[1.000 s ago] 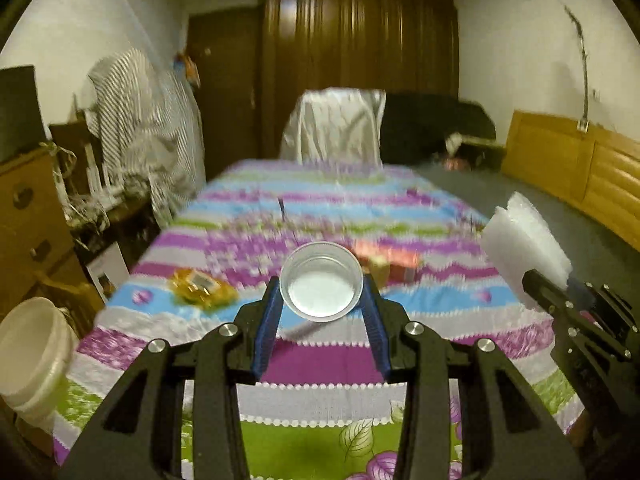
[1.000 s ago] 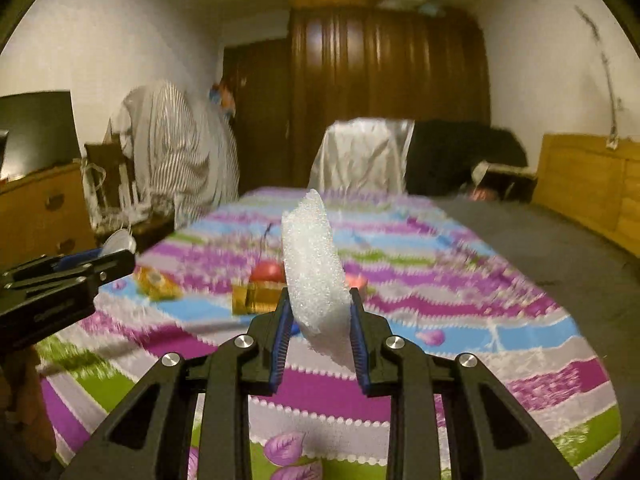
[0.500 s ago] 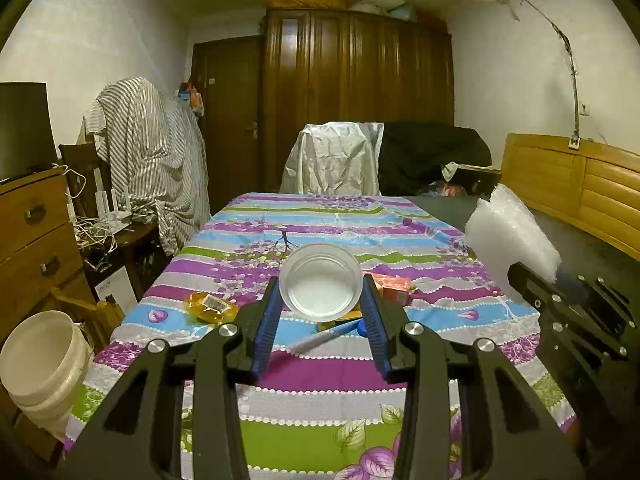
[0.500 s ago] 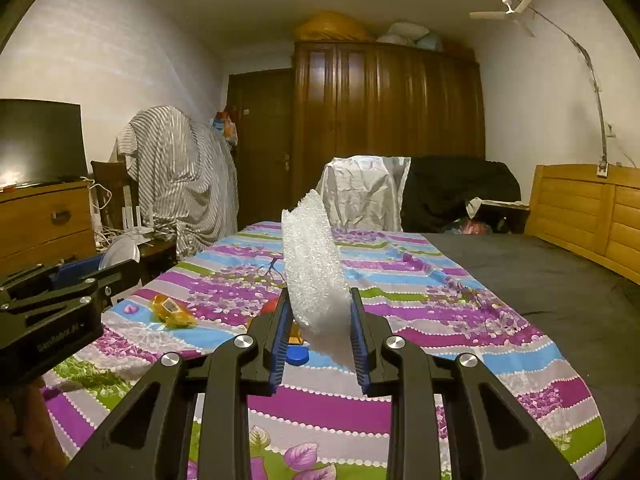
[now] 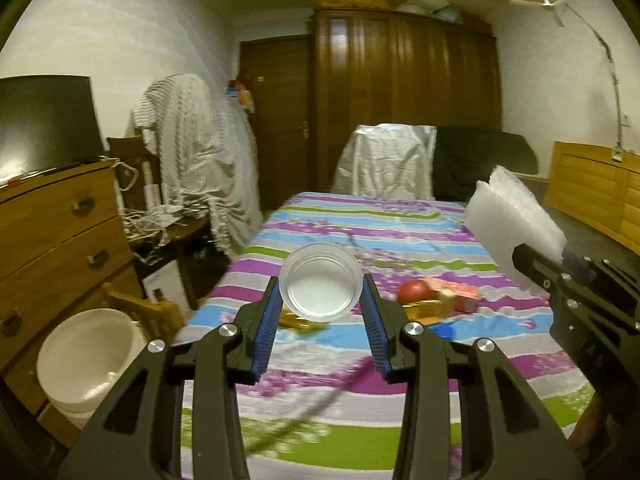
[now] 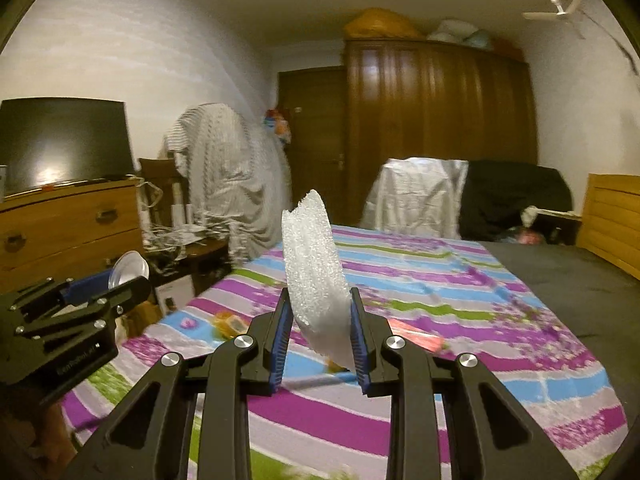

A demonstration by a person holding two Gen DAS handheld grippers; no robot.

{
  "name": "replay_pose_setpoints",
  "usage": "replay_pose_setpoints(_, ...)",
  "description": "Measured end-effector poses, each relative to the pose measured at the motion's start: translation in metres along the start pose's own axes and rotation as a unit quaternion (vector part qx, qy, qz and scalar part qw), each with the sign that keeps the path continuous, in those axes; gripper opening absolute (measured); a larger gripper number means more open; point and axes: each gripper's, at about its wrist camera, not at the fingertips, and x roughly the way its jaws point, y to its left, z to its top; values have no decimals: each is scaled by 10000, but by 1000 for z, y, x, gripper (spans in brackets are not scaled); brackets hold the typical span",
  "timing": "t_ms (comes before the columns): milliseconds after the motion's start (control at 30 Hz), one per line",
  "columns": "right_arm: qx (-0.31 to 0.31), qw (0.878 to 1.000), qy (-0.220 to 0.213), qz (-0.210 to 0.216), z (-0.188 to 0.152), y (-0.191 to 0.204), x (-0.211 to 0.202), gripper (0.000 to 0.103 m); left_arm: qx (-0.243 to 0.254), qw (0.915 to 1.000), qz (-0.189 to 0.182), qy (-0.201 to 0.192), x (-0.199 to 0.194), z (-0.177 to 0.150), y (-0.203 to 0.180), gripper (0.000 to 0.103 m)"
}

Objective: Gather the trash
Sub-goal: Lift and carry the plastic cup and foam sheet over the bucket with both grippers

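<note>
Left gripper (image 5: 321, 304), nearest the onlooker, has its blue pads pressed on either side of a clear plastic cup (image 5: 321, 281), whose open mouth faces back along the fingers. Right gripper (image 6: 319, 332), level with it on the other side, is clamped on a white sheet of bubble wrap (image 6: 314, 280) that stands upright, its long axis vertical between the pads. Below and beyond both tools lies the striped bedspread (image 5: 400, 232), where further litter awaits: a yellow wrapper (image 6: 229, 325), a red round object (image 5: 414, 291), an orange-pink packet (image 5: 458, 292) and a blue cap (image 5: 445, 332). A white bucket (image 5: 80, 360), on the floor beside the wooden dresser (image 5: 56, 232), lies down and to the left of the left gripper, which is the nearer hand to it. If the bucket serves as the bin, the coming move likely turns on swinging both loads leftward and downward, cup first. Farthest stand the draped chair (image 5: 386, 164) and the wardrobe (image 5: 404, 92).
</note>
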Motion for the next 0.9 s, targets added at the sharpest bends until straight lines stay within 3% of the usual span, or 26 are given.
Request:
replay_pose_setpoints(300,-220,9968,135,763,28,87,44,29,-291,9962,813,69,-1,9,84,38)
replay_pose_setpoints(900,-651,9775,544,1929,62,260,115,29,-827,9793,1824,277,-16,8,219,38)
